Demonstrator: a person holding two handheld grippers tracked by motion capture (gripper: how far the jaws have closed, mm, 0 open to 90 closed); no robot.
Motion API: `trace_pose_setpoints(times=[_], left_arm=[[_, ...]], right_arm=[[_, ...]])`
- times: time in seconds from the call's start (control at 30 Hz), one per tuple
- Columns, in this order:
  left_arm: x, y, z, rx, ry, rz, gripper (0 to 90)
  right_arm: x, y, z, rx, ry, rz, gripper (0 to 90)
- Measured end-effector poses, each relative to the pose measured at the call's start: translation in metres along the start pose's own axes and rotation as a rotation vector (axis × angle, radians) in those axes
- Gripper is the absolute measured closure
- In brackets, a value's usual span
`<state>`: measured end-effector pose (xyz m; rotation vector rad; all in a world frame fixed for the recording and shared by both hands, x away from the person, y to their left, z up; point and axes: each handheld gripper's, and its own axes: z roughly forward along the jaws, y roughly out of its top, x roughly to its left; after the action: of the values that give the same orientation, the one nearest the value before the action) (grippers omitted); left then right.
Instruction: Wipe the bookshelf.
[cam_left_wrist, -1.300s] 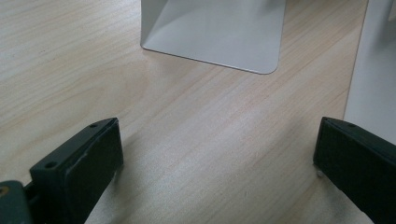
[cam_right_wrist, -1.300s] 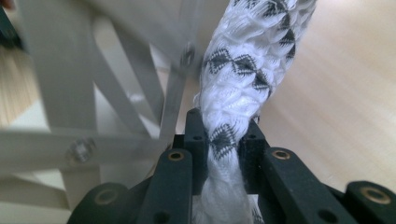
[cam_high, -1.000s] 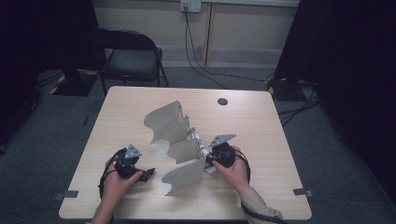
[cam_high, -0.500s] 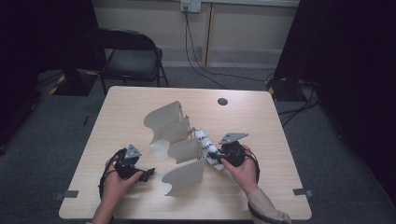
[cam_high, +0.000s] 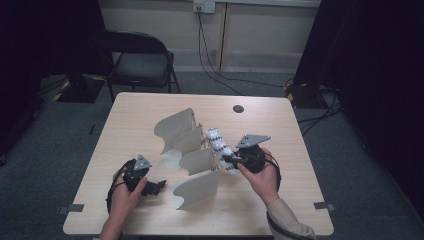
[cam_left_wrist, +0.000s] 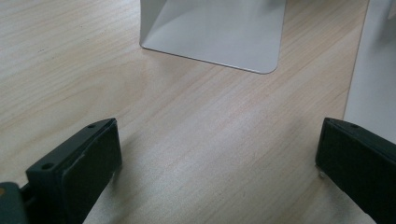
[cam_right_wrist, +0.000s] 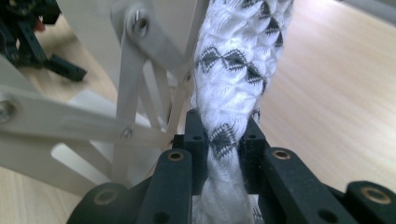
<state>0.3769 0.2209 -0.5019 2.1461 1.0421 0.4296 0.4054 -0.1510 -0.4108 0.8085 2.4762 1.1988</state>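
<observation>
A white rolled cloth (cam_high: 217, 142) with black diamond marks lies along the right side of a white folding rack (cam_high: 187, 147) of curved plates in mid-table. My right gripper (cam_high: 227, 160) is shut on the cloth's near end and holds it lifted. In the right gripper view the jaws (cam_right_wrist: 223, 140) pinch the cloth (cam_right_wrist: 238, 56) tightly, with the rack's hinged struts (cam_right_wrist: 130, 84) just to the left. My left gripper (cam_high: 157, 186) rests on the table at the front left, open. In the left gripper view its wide-apart jaws (cam_left_wrist: 217, 158) hold nothing, facing a rack plate's foot (cam_left_wrist: 219, 32).
The wooden table (cam_high: 280, 130) has a small dark disc (cam_high: 238, 108) near its far edge. A black folding chair (cam_high: 140, 60) stands beyond the table at the left. Cables (cam_high: 310, 120) trail on the floor at the right.
My right hand has risen and drawn a little to the right, lifting the cloth's near end beside the rack. The left hand and its gripper have stayed in place.
</observation>
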Motion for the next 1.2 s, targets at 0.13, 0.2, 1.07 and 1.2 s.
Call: trace_pose_setpoints(times=[0.13, 0.2, 1.07, 1.2], left_arm=[[0.0, 0.0, 0.0, 0.0, 0.0, -0.001, 0.0], [0.0, 0.0, 0.0, 0.002, 0.0, 0.002, 0.0], [0.0, 0.0, 0.001, -0.003, 0.0, -0.004, 0.0], [0.0, 0.0, 0.001, -0.004, 0.0, -0.005, 0.0]], right_arm=[[0.004, -0.012, 0.009, 0.035, 0.017, 0.012, 78.6], [0.007, -0.018, 0.015, 0.054, 0.026, 0.01, 78.6], [-0.001, -0.028, 0.014, 0.076, -0.01, 0.033, 78.6], [-0.004, -0.001, -0.006, 0.018, -0.035, 0.008, 78.6]])
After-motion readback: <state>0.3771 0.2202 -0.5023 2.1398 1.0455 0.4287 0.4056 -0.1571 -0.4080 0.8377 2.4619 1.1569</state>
